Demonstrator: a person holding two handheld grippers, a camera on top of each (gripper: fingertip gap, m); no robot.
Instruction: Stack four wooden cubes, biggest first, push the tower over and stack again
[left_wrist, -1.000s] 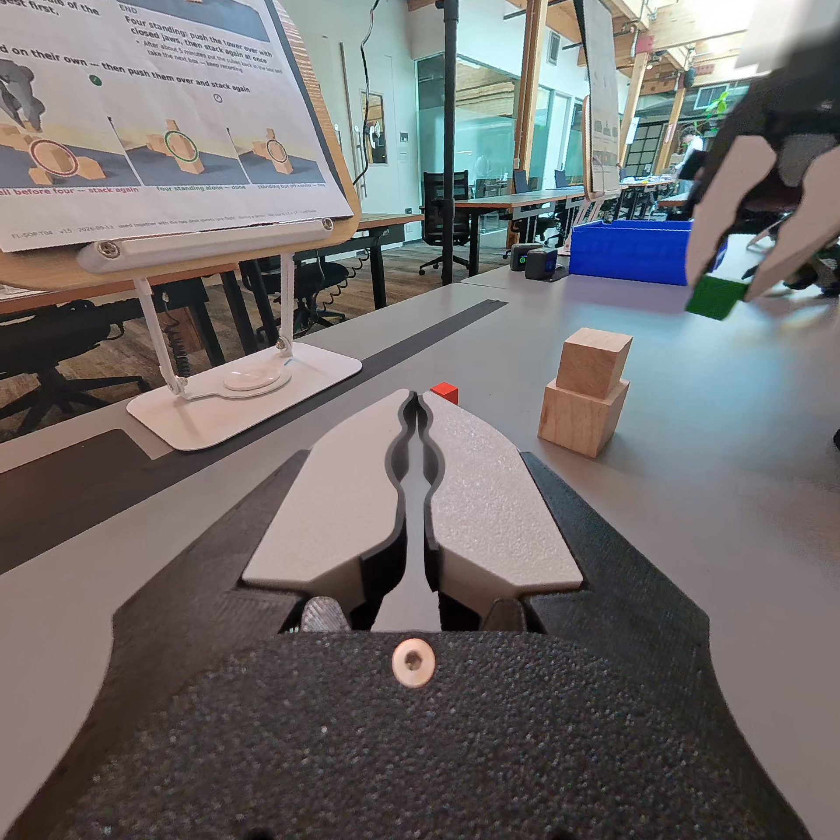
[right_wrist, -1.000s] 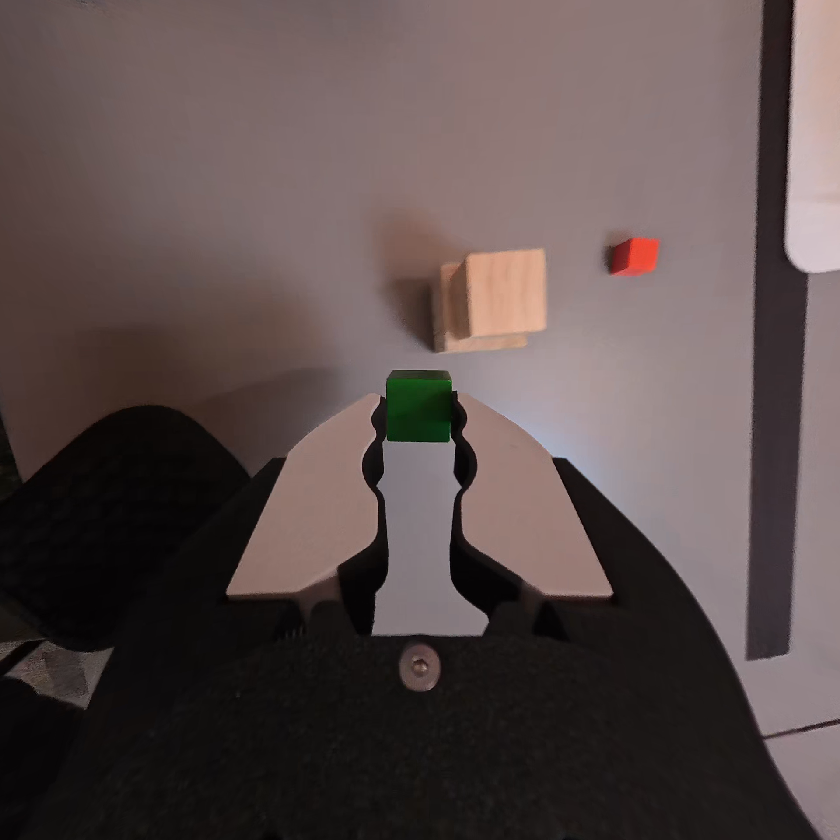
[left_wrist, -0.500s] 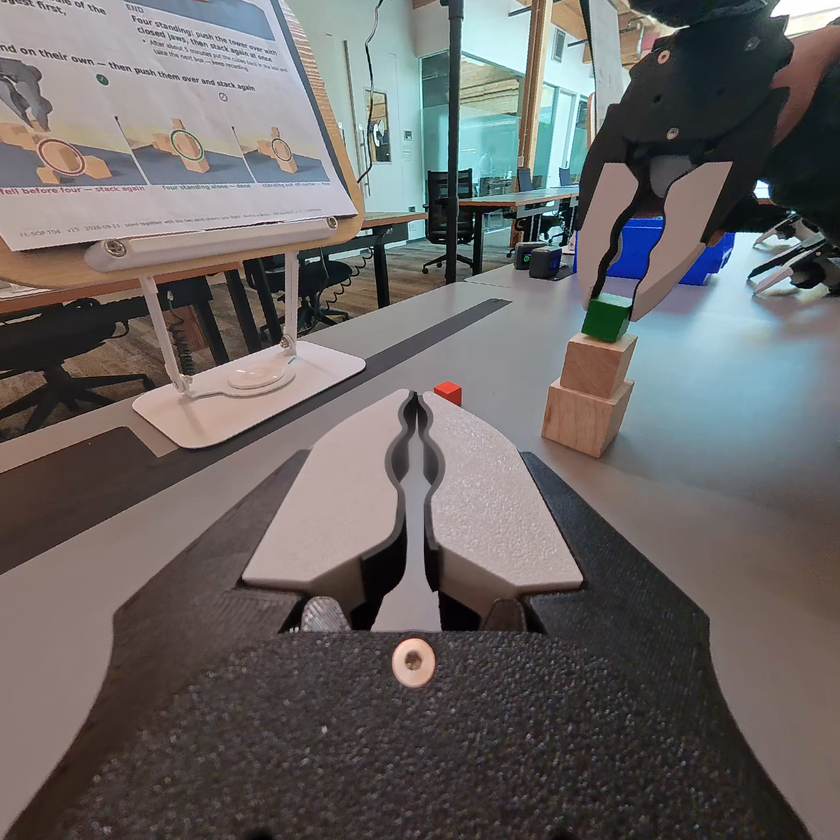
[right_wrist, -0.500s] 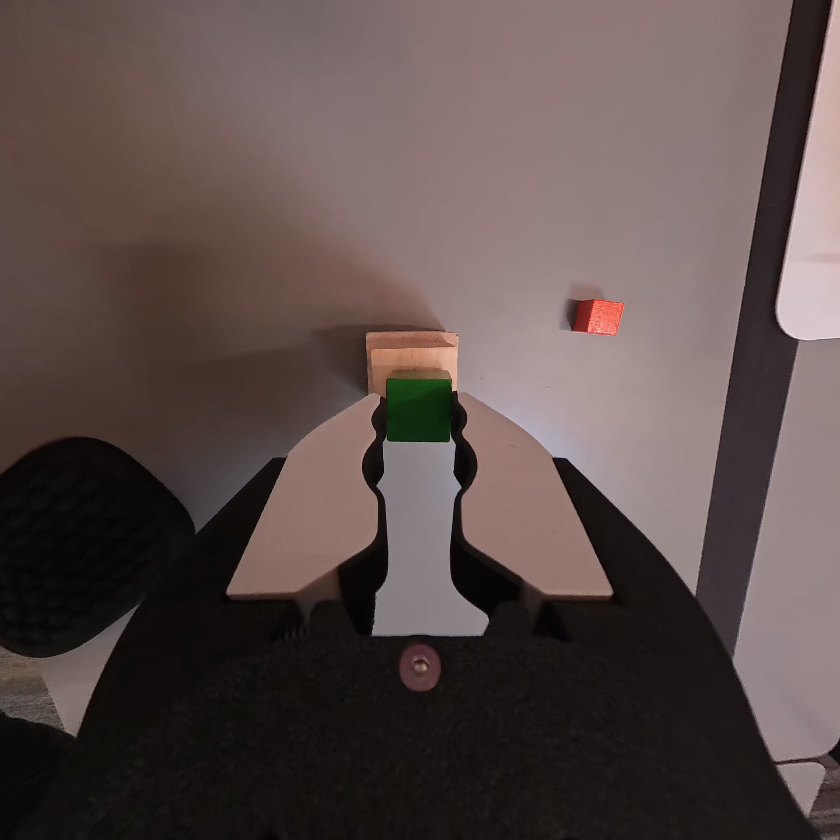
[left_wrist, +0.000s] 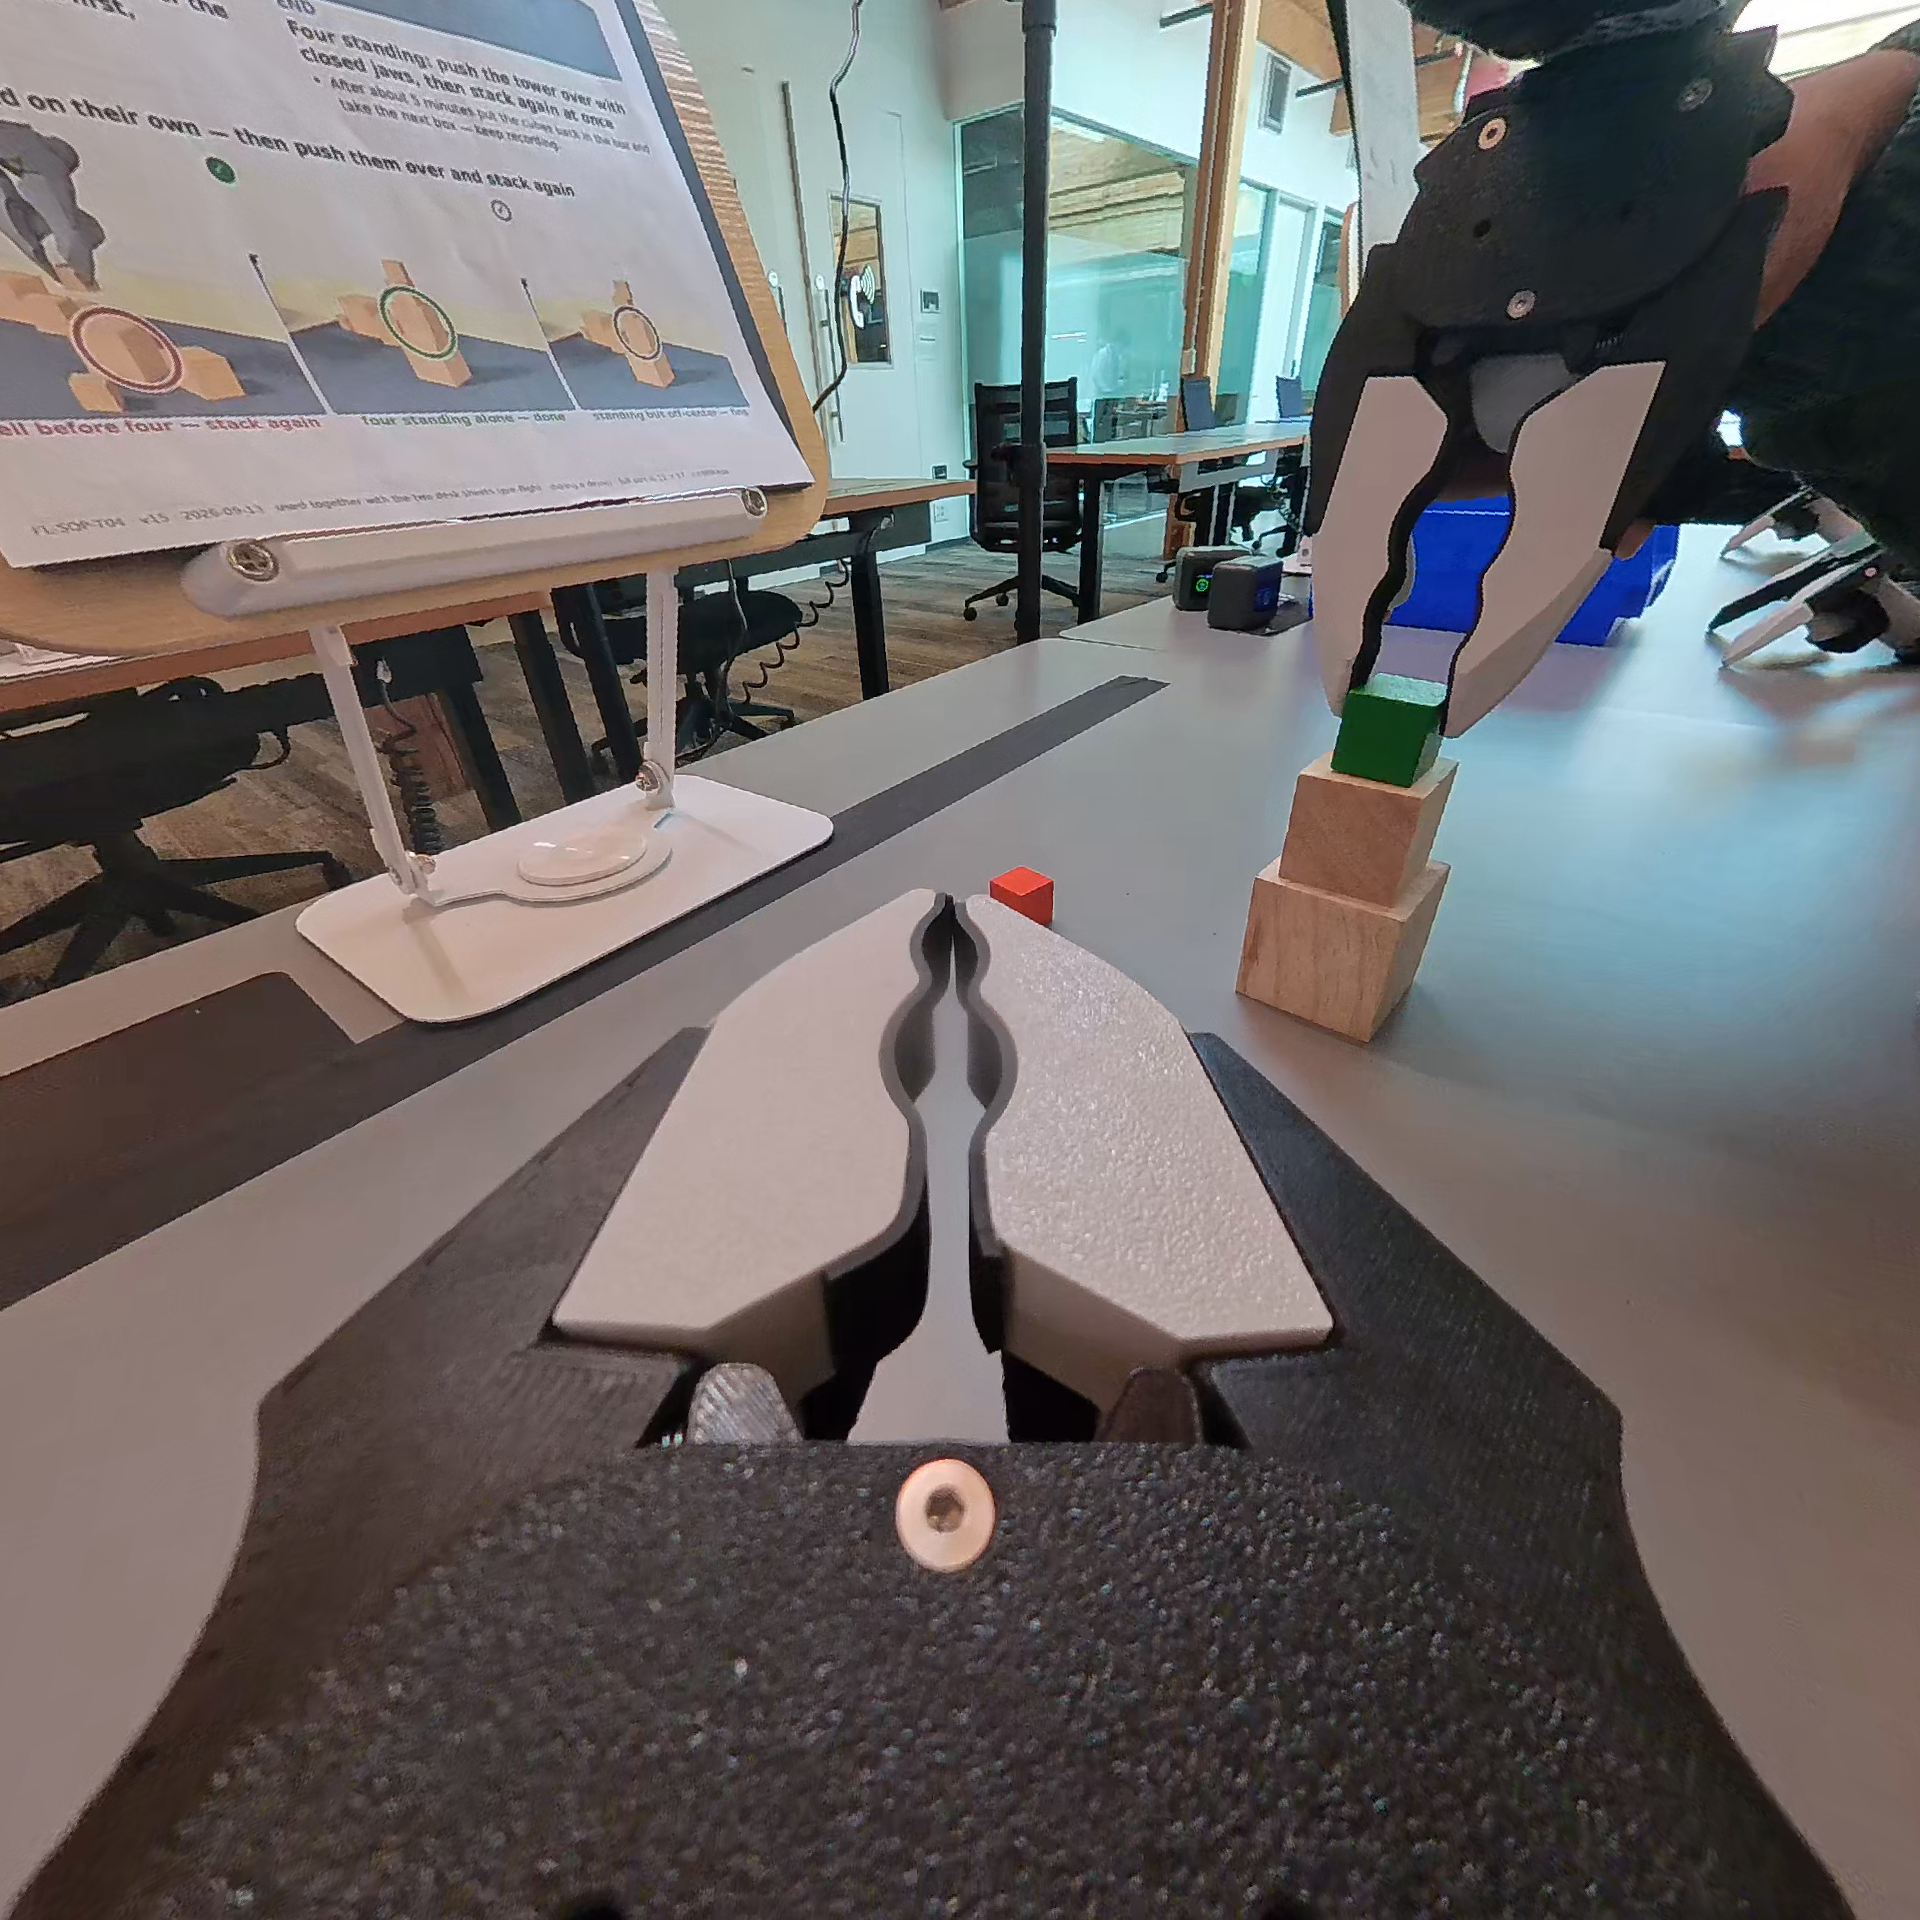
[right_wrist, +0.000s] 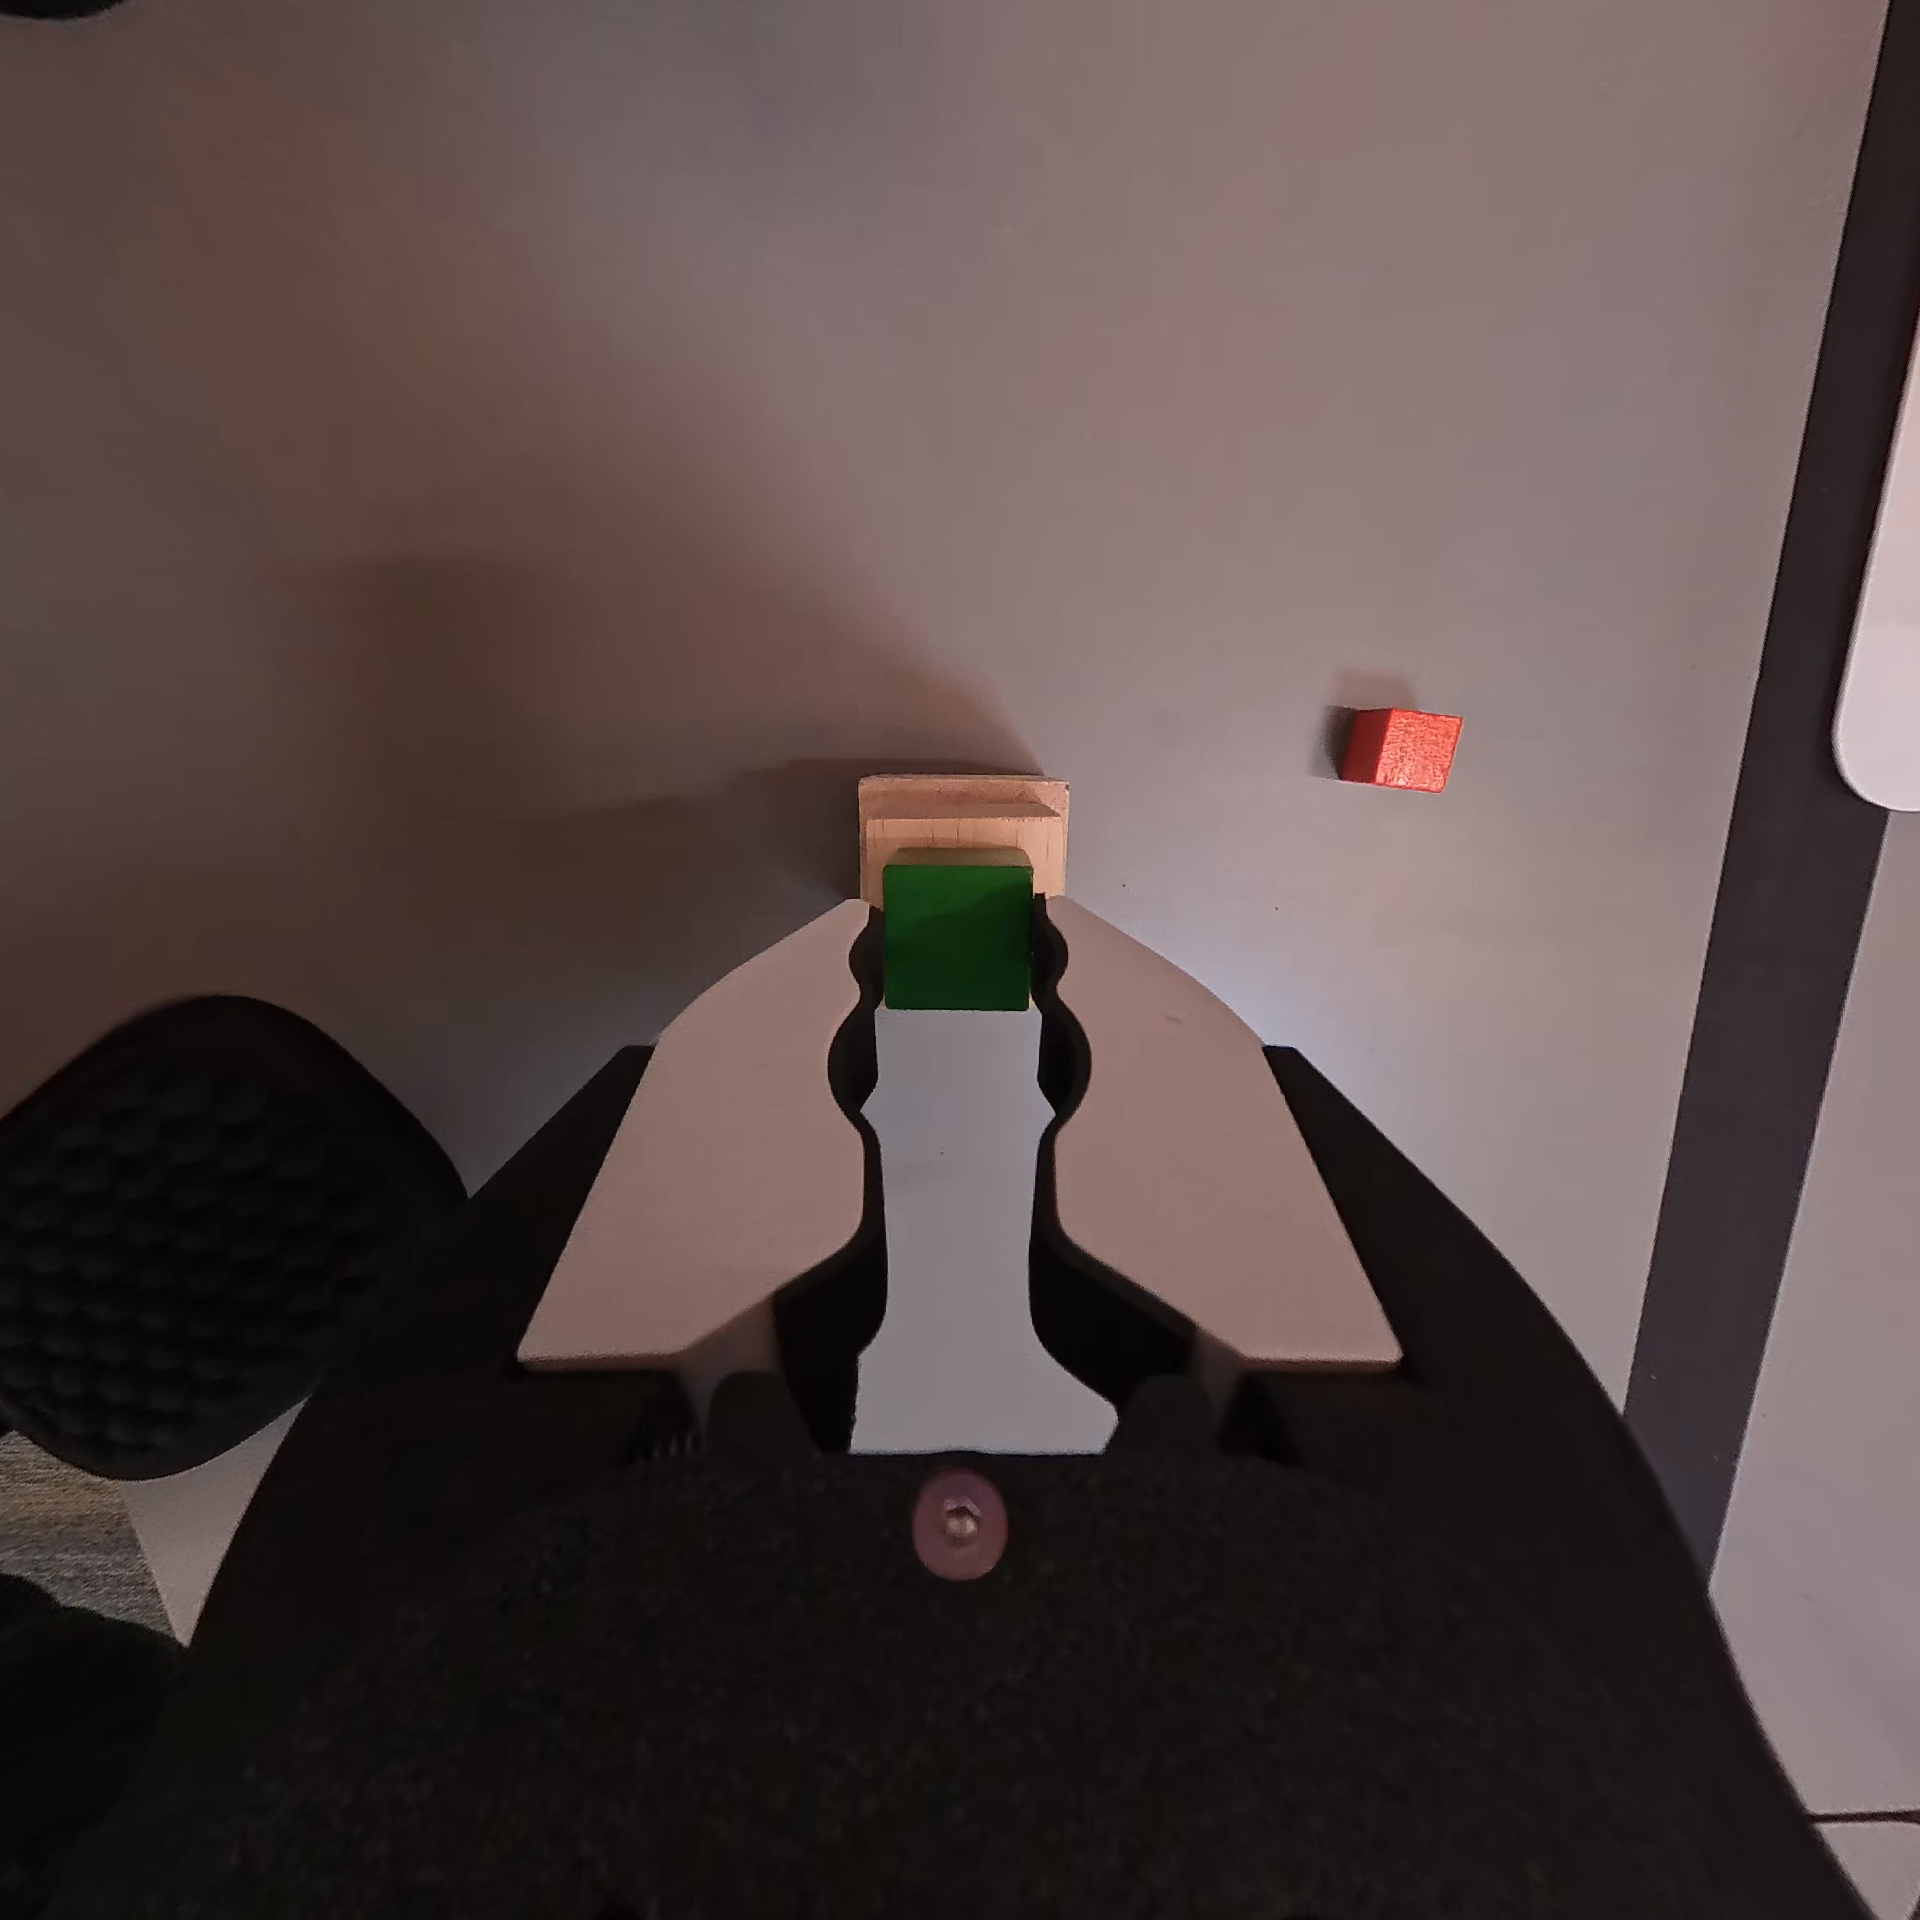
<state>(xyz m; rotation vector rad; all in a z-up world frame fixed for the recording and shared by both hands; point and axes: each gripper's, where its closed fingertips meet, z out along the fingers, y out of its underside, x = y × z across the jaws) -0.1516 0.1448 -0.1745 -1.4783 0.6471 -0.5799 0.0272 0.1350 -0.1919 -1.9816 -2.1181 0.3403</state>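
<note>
Here a grey table (left_wrist: 1662, 1039) fronts an open office.

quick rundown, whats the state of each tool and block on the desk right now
left tool: shut, nothing in it, low over the desk
right tool: closed on the green block, pointing down
green block: gripped on both sides, on the top wooden block
top wooden block: stacked on the bigger one, twisted a bit
bottom wooden block: flat on the desk
red block: loose on the desk, apart from the stack

Blue bin (left_wrist: 1455, 561), white doc stand (left_wrist: 561, 904).
</note>
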